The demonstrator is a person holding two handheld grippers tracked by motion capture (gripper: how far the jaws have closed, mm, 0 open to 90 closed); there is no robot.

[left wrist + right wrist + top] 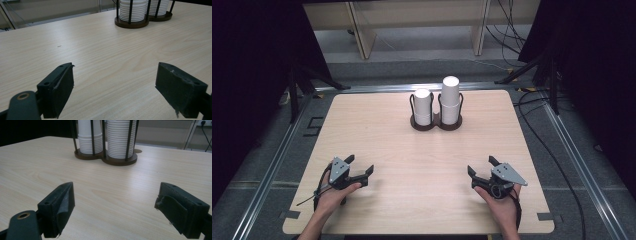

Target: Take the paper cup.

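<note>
Two stacks of white paper cups stand in a dark double holder (435, 123) at the far middle of the wooden table (422, 170), and you hold both grippers at the near edge, well apart from them. Your left gripper (361, 167) sits at the near left, its jaws spread wide with nothing between them but bare tabletop, as the left gripper view confirms. Your right gripper (482, 166) sits at the near right in the mirrored pose, jaws equally wide apart and gripping nothing; the right gripper view shows plain wood between its pads. Both grippers point inward and forward toward the holder. The shorter cup stack (423, 106) occupies the holder's left ring, and the taller cup stack (450, 99) occupies the right ring, rising clearly above its neighbour. The two stacks stand upright, just beside each other, each fenced by thin black upright rods on a round dark base. In the right gripper view the holder (106, 158) lies straight ahead; in the left gripper view the holder (142, 23) lies ahead and toward the upper right. Your hands rest at table level.
</note>
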